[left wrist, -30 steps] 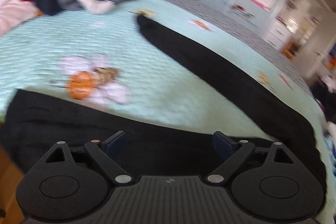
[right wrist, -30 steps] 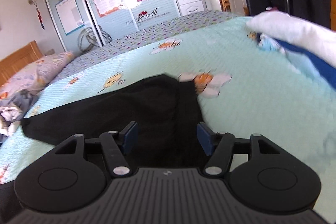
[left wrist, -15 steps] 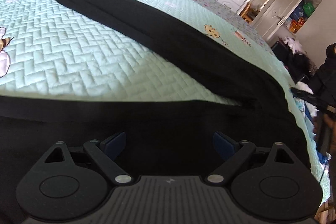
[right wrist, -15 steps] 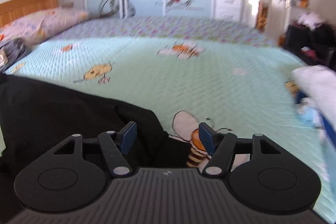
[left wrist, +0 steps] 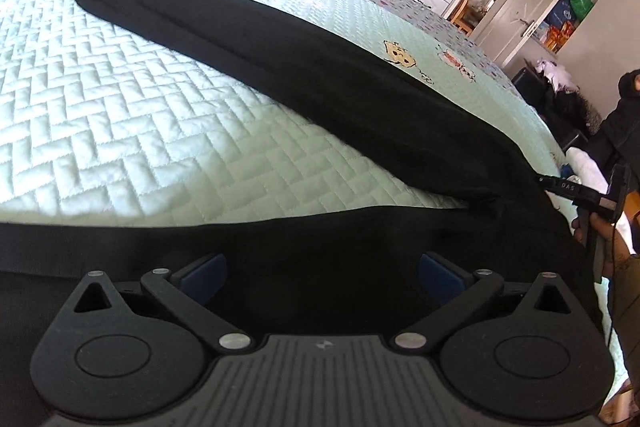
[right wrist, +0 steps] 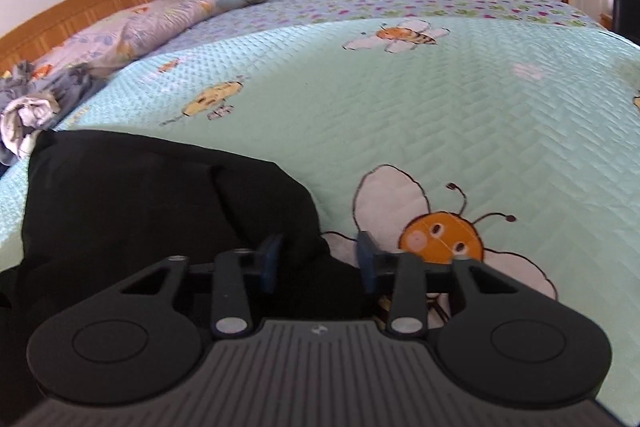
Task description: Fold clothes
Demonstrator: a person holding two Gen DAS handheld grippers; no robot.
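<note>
Green quilt [left wrist: 120,131] with bee pictures covers the big bed, and black trousers [left wrist: 328,95] lie spread on it. The left tongs [left wrist: 320,273] hover over the wide top part of the trousers, jaws spreading apart with only cloth below them. The right tongs [right wrist: 318,259] sit at a corner of the trousers [right wrist: 168,211], jaws closing with a bunch of black cloth between them. Beside them is a big orange bee [right wrist: 440,233]. Farther off lie a pillow [right wrist: 132,31] and crumpled clothes [right wrist: 28,111].
</note>
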